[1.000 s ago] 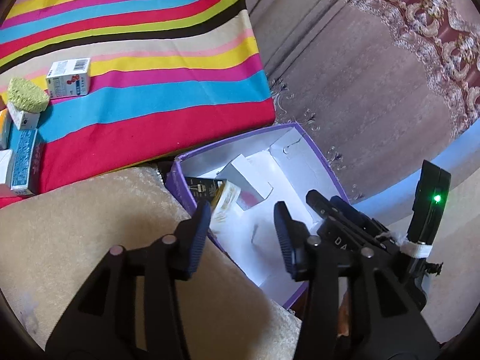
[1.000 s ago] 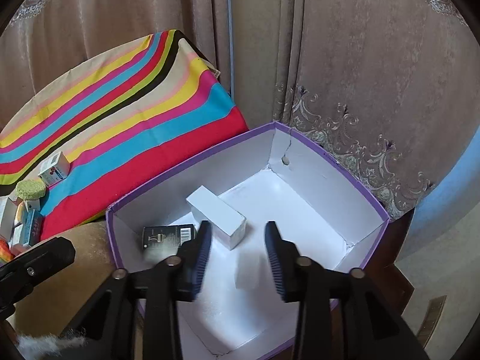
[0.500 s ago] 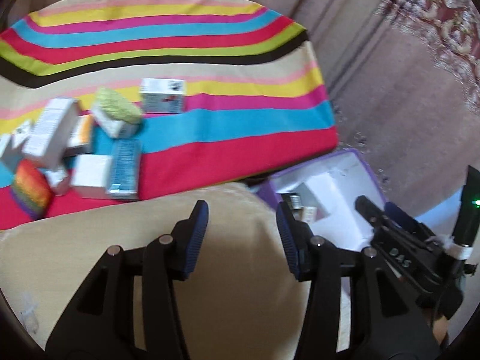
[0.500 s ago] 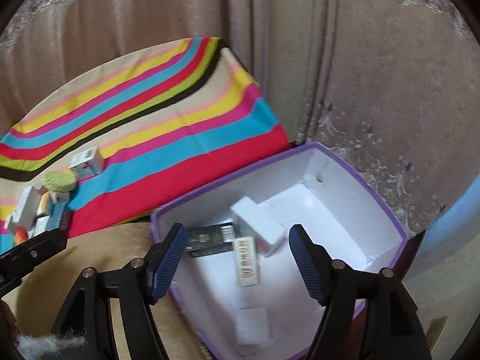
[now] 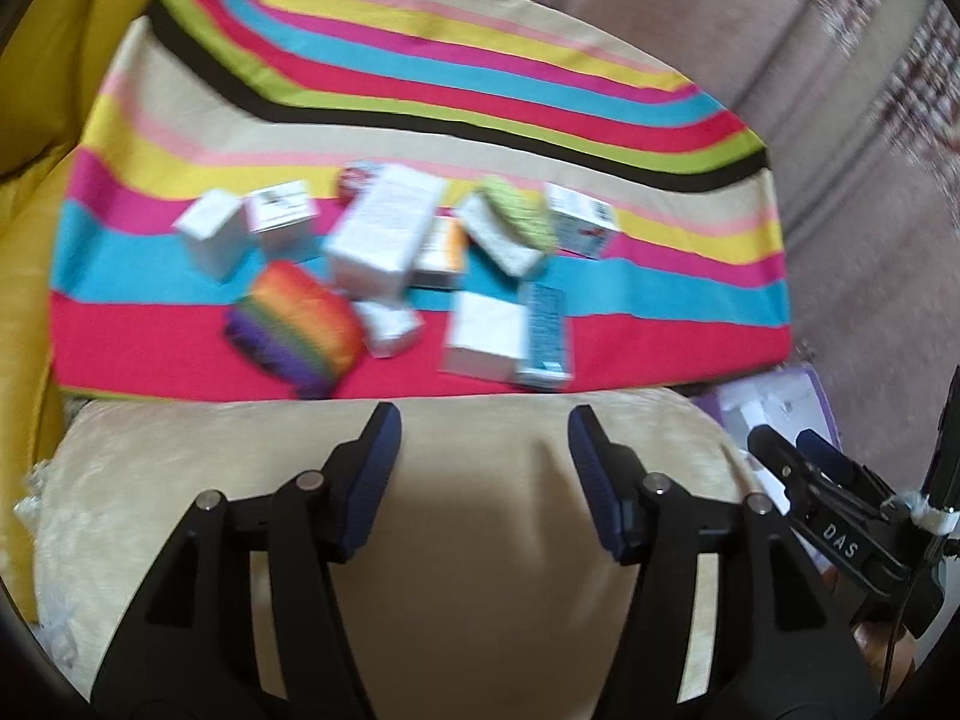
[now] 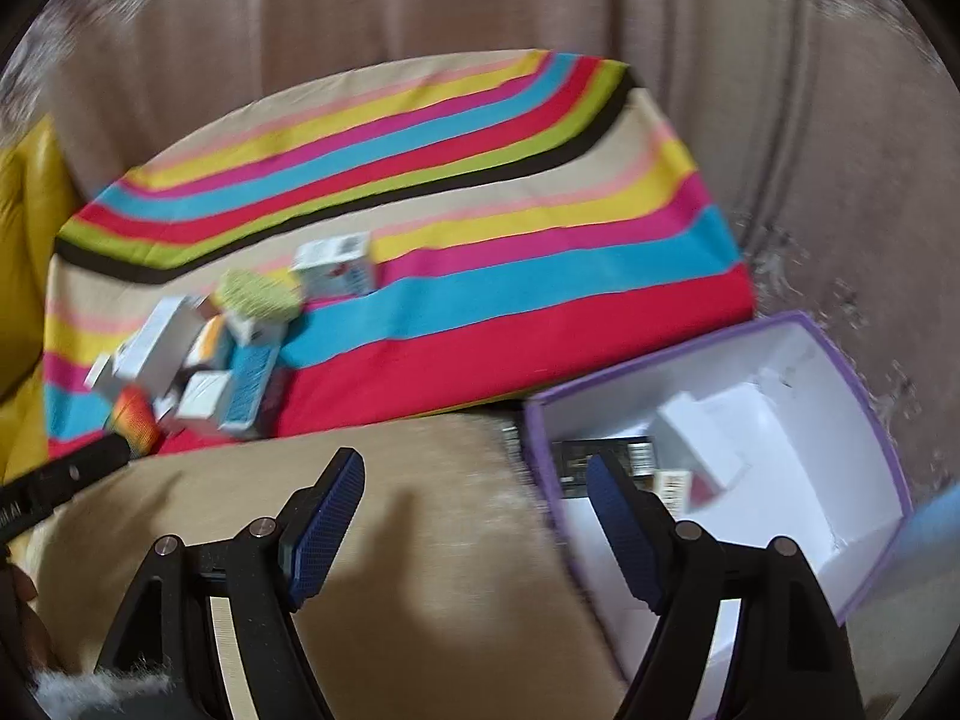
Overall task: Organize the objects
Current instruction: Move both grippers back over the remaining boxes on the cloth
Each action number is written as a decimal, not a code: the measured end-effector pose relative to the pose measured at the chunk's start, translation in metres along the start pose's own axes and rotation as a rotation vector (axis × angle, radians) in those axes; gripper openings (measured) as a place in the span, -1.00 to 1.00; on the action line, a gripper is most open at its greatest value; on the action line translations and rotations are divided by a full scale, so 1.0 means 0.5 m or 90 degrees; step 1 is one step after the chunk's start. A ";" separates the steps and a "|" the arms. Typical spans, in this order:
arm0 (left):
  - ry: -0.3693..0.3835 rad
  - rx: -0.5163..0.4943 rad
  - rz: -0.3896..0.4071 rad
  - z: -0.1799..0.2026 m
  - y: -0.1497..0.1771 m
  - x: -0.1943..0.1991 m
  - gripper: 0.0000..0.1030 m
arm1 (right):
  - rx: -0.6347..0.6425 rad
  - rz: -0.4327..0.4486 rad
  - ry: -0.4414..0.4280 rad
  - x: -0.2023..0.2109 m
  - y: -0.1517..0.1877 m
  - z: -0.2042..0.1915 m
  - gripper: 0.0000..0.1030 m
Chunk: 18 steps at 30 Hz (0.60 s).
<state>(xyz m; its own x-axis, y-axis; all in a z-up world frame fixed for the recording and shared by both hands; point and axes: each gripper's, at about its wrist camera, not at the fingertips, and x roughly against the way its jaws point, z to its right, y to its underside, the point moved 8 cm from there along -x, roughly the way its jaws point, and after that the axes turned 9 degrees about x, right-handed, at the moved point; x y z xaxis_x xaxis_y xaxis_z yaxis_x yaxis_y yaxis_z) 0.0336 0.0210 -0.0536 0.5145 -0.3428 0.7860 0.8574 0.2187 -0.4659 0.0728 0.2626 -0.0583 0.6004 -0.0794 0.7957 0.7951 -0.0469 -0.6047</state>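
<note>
Left gripper and right gripper, jaws just widened and empty, above beige cushion; small boxes ahead; purple box rightward.

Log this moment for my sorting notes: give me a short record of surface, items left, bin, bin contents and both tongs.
surface: striped cloth behind a beige cushion
items left: a cluster of small boxes, a rainbow pouch, a green sponge
bin: purple box, right of the cushion
bin contents: a black box, a white box, one more small box
left tongs: open, empty, jaws just widened
right tongs: open, empty, over the cushion
</note>
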 end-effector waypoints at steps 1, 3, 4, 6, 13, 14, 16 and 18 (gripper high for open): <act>-0.004 0.007 0.001 -0.013 -0.002 0.002 0.25 | 0.015 -0.004 -0.009 -0.005 -0.002 -0.019 0.51; -0.014 0.030 0.004 -0.053 -0.009 0.007 0.28 | 0.041 -0.011 -0.020 -0.013 -0.009 -0.052 0.51; -0.015 0.039 0.003 -0.066 -0.014 0.006 0.30 | 0.049 -0.014 -0.026 -0.017 -0.012 -0.064 0.51; -0.016 0.057 -0.002 -0.091 -0.020 0.005 0.32 | 0.062 -0.022 -0.045 -0.029 -0.021 -0.094 0.52; -0.027 0.052 -0.011 -0.117 -0.045 -0.008 0.41 | 0.104 -0.068 -0.087 -0.084 -0.037 -0.178 0.53; -0.028 0.045 -0.012 -0.117 -0.049 -0.009 0.42 | 0.109 -0.070 -0.088 -0.088 -0.041 -0.185 0.53; -0.032 0.023 -0.011 -0.108 -0.068 -0.013 0.43 | 0.120 -0.077 -0.095 -0.102 -0.053 -0.200 0.53; -0.031 -0.002 -0.012 -0.097 -0.091 -0.017 0.47 | 0.124 -0.076 -0.095 -0.110 -0.070 -0.206 0.53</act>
<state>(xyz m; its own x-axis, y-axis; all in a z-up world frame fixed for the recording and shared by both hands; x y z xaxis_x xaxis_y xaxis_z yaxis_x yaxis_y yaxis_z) -0.0094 -0.0304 -0.0589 0.4971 -0.3020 0.8135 0.8670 0.2102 -0.4518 0.0033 0.1663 -0.0848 0.4958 0.0637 0.8661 0.8538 0.1464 -0.4995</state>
